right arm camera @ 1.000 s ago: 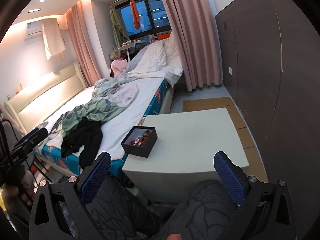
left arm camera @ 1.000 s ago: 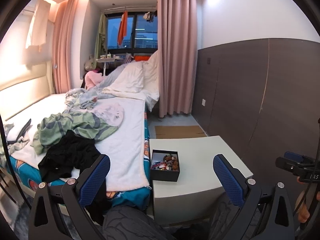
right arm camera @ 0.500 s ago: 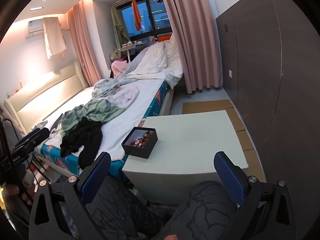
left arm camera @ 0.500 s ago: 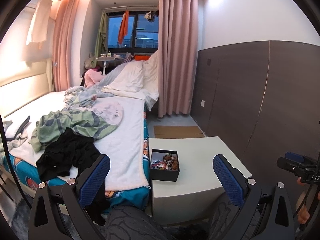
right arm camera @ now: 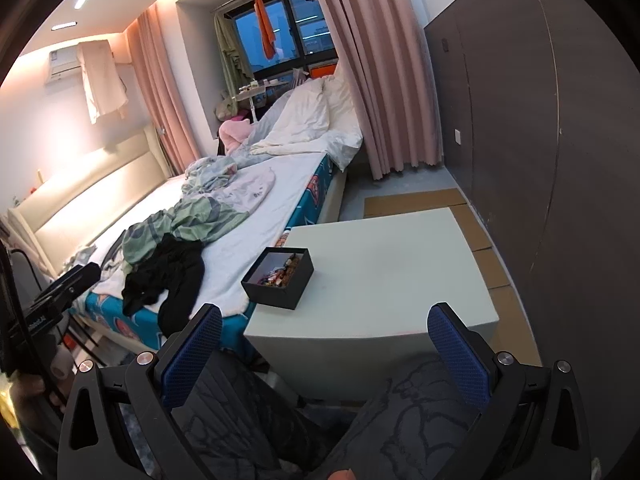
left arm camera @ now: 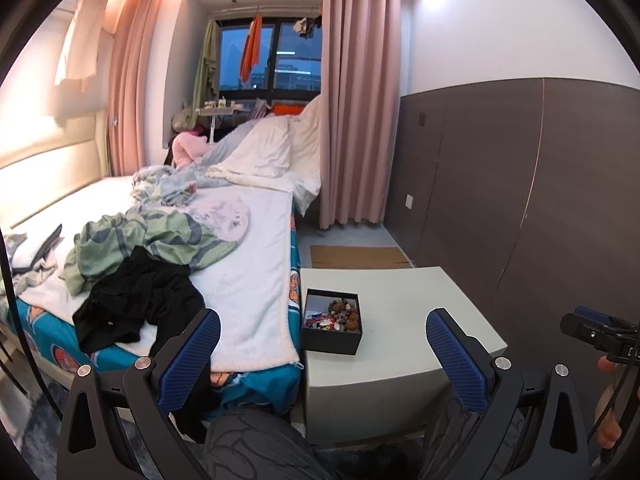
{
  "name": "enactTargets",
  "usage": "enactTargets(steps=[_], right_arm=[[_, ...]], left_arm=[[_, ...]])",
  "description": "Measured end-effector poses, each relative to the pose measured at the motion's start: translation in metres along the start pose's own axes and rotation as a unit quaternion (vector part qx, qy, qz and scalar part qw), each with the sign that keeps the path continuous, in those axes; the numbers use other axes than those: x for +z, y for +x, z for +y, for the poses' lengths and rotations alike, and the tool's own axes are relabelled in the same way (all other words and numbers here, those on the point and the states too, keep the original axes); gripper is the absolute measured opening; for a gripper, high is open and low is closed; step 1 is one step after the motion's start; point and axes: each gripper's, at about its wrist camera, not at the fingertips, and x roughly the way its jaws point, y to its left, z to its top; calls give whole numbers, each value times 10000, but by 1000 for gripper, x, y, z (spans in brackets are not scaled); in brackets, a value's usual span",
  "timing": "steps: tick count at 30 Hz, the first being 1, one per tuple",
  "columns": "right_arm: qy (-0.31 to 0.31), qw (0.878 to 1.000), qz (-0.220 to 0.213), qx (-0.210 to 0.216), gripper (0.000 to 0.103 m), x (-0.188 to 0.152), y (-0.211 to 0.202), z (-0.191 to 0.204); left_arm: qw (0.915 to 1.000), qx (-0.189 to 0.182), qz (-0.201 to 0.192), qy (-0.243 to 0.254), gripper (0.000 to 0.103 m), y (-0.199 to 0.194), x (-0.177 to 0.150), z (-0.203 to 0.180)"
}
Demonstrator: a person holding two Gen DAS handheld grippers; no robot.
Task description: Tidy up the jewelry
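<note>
Black jewelry box, lidless, on pale table at the bedside edge, long axis running away toward the window; jewelry heaped inside; left gripper and right gripper both spread wide, empty, well short of it.

A black box of many-coloured jewelry sits on the pale greenish-white surface, beside pink curtains, a white-sheeted bed with teal patterned sides, and black clothes.

Warm cove glow above headboard, dusk-blue window, sharp focus, fisheye-curved edges
</note>
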Motion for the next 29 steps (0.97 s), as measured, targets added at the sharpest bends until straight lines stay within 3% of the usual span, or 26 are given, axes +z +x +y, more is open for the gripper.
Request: enactTargets(steps=[29], right_arm=[[-62,9998,159,-83,103,-2,10,-4]], left_arm=[[9998,-58,158,43,102,12,-6,6]])
